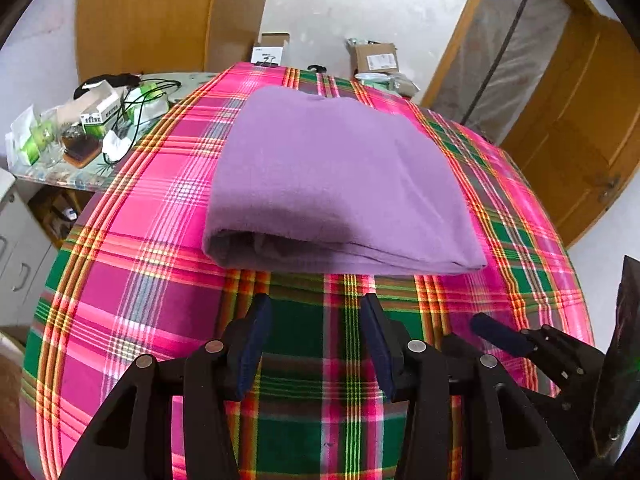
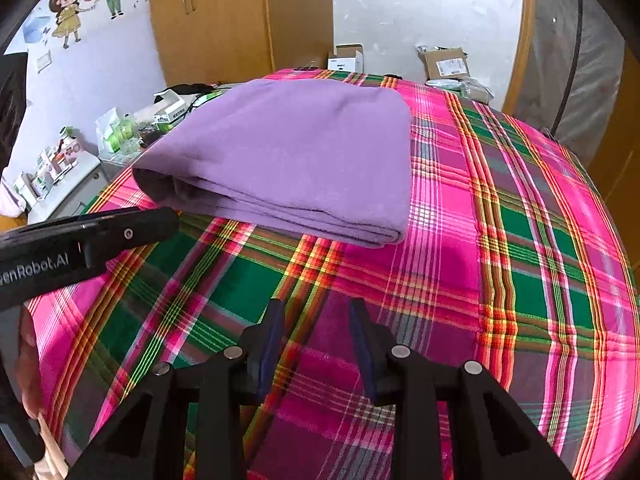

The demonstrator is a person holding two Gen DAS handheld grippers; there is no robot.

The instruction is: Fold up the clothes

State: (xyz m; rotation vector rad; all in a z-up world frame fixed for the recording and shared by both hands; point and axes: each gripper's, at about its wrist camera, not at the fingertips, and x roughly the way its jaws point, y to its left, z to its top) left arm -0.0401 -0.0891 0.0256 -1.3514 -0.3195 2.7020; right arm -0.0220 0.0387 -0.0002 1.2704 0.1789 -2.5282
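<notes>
A purple garment [image 1: 328, 176] lies folded into a thick rectangle on the pink and green plaid cloth [image 1: 132, 300]; its layered folded edge faces me. My left gripper [image 1: 316, 308] hovers open just short of that edge, with nothing between its fingers. In the right wrist view the same purple garment [image 2: 288, 152] lies ahead and to the left. My right gripper [image 2: 316, 312] is open and empty over the plaid cloth [image 2: 500, 240], well apart from the garment. The left gripper's black body [image 2: 80, 244] shows at the left edge there. The right gripper's finger [image 1: 500, 336] shows at lower right.
A cluttered side table [image 1: 80, 128] with boxes, cables and packets stands left of the bed. Cardboard boxes [image 1: 374, 58] sit at the far end by the wall. A wooden wardrobe [image 2: 224, 16] and a wooden door [image 1: 580, 120] flank the room. A white cabinet [image 1: 16, 248] stands at the left.
</notes>
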